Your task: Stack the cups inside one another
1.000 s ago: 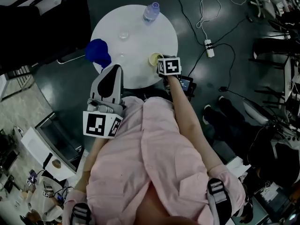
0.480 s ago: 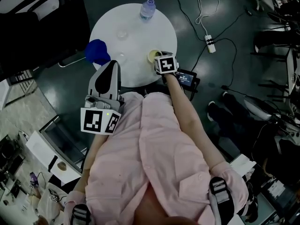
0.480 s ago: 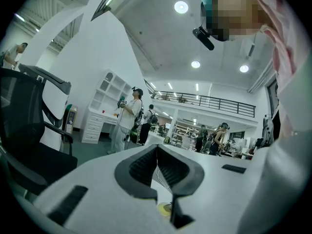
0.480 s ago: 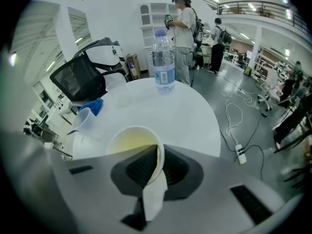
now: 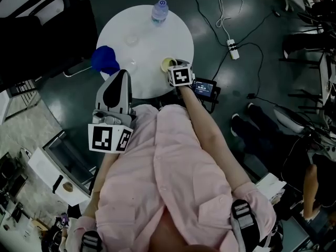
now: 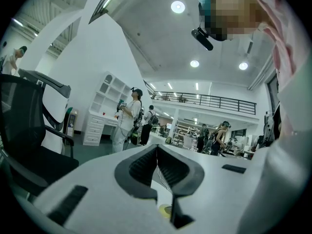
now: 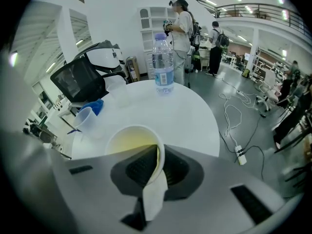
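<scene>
I'm counting three cups here: one yellowish paper cup [image 7: 131,140], one clear cup [image 7: 84,121] and another clear cup [image 7: 118,96]. One water bottle [image 7: 163,65] is standing at the counter's [image 5: 157,41] 12 o'clock, and one blue thing [image 5: 105,59] is lying at 9 o'clock.

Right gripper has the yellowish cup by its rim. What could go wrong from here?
1. The right gripper pinches only the thin rim of the yellowish cup; the wall may buckle or slip when lifted.
2. The clear cup stands near the table edge; a push while nesting could tip it off.
3. The left gripper is shut and aimed away, so nothing steadies it.
</scene>
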### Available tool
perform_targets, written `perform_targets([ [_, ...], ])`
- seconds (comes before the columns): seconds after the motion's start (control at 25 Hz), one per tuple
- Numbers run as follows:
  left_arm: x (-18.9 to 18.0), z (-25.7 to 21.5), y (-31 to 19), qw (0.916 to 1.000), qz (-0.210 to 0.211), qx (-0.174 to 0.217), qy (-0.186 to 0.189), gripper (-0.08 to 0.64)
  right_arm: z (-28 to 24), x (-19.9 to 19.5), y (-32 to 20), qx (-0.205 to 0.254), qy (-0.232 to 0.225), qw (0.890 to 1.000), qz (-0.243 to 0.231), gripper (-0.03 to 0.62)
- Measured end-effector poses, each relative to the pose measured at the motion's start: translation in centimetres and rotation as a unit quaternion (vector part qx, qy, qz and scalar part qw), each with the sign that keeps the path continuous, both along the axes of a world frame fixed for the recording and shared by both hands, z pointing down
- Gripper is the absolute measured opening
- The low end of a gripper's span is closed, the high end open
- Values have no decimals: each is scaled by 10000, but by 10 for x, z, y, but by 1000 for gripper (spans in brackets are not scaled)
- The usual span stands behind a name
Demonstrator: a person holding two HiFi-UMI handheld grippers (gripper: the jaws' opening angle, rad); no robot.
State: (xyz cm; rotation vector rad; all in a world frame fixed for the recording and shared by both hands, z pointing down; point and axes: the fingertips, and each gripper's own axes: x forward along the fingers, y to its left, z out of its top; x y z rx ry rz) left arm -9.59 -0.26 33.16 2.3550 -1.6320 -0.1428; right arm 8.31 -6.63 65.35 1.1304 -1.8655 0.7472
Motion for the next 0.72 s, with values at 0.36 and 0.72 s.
perform_targets([
  [0.36, 13, 0, -6, 9998, 150, 0, -105, 18, 3, 0, -1, 125, -22, 9997, -228, 42],
  [0.72, 12, 2, -9, 9998, 155, -8, -84, 18, 0, -7, -4, 237, 52, 9984, -507, 43],
])
